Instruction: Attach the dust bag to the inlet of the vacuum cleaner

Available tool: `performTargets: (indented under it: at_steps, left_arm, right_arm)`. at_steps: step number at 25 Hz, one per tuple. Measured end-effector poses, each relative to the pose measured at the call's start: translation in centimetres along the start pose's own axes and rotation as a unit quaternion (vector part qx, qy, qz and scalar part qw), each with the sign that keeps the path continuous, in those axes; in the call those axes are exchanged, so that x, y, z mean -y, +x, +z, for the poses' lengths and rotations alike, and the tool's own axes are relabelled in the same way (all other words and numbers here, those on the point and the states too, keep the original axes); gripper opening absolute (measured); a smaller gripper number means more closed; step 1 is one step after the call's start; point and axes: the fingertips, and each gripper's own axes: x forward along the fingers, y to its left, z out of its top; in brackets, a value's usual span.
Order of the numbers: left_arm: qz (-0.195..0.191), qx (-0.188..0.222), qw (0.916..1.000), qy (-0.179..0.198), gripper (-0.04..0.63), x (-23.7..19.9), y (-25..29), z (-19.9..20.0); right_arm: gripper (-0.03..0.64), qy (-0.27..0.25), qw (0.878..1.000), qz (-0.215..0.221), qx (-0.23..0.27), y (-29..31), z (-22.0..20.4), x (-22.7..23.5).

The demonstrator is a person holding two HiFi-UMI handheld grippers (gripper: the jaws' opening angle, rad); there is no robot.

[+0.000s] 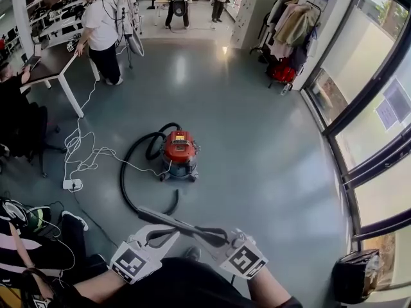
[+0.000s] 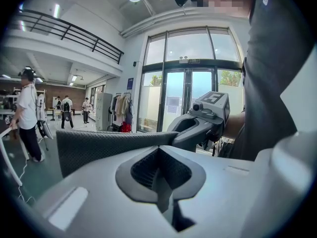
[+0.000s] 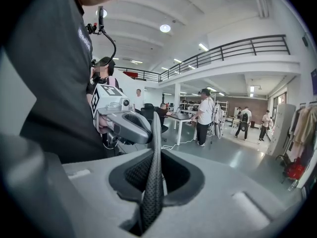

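Dust bag carried towards the vacuum: a grey mesh dust bag (image 1: 176, 222) is held flat and taut between the left gripper (image 1: 170, 234) and the right gripper (image 1: 209, 236). Each is clamped shut on one edge, apparently so that nothing sags. The red vacuum cleaner (image 1: 179, 151) is seen on the floor well ahead of both grippers, its hose (image 1: 126, 179) looped alongside. The canister is capped, so its contents cannot be seen. The bag is judged empty.
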Motion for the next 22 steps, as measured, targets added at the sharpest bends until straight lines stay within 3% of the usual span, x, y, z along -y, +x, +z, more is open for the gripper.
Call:
performTargets:
  at_steps: [14,22]
  left_arm:
    - [0.036,-0.019,0.9991,-0.008,0.017,0.7,3.7,-0.2]
    - [0.008,-0.006,0.9997,-0.024,0.017,-3.7,5.4,0.1]
  right_arm:
    - [0.025,0.0,0.998,0.062,-0.003,-0.8,-4.1,2.3]
    - [0.025,0.005,0.998,0.058,-0.024,2.8,-3.6,5.6]
